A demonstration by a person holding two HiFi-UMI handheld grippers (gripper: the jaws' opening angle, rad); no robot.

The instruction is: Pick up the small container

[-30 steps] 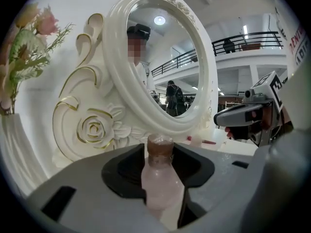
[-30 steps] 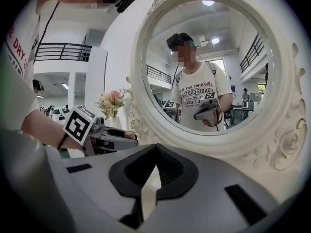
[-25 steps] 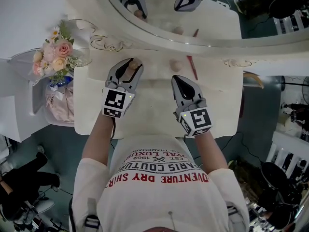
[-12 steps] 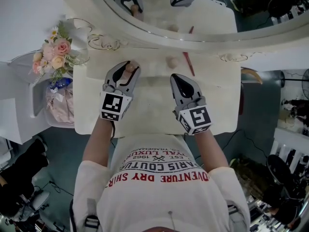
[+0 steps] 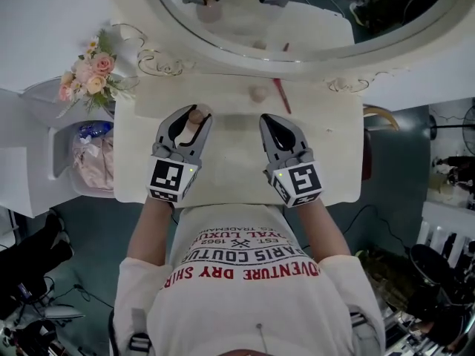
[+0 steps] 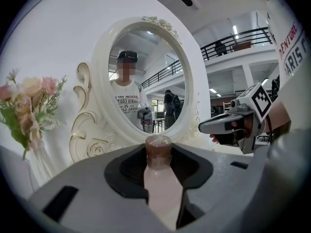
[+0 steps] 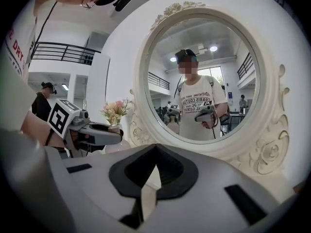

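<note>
The small container (image 6: pixel 162 186) is a pale pink bottle with a brownish cap (image 6: pixel 159 148). It sits between the jaws of my left gripper (image 6: pixel 159 165), which is shut on it. In the head view the container (image 5: pixel 194 119) shows at the tip of my left gripper (image 5: pixel 194 114), over the left middle of the white dressing table (image 5: pixel 334 162). Whether its base touches the table is hidden. My right gripper (image 5: pixel 271 119) hovers beside it to the right. My right gripper (image 7: pixel 155 148) is shut, its jaws meeting with nothing between them.
A small round pinkish object (image 5: pixel 257 93) and a red stick (image 5: pixel 280 95) lie near the table's back edge, under the oval mirror (image 5: pixel 297 21). A flower bouquet (image 5: pixel 90 73) stands at the back left. A bin with a pink bag (image 5: pixel 90 158) is left of the table.
My left gripper has drawn back from the mirror toward the person, with the container still in it. The right gripper has barely moved.
</note>
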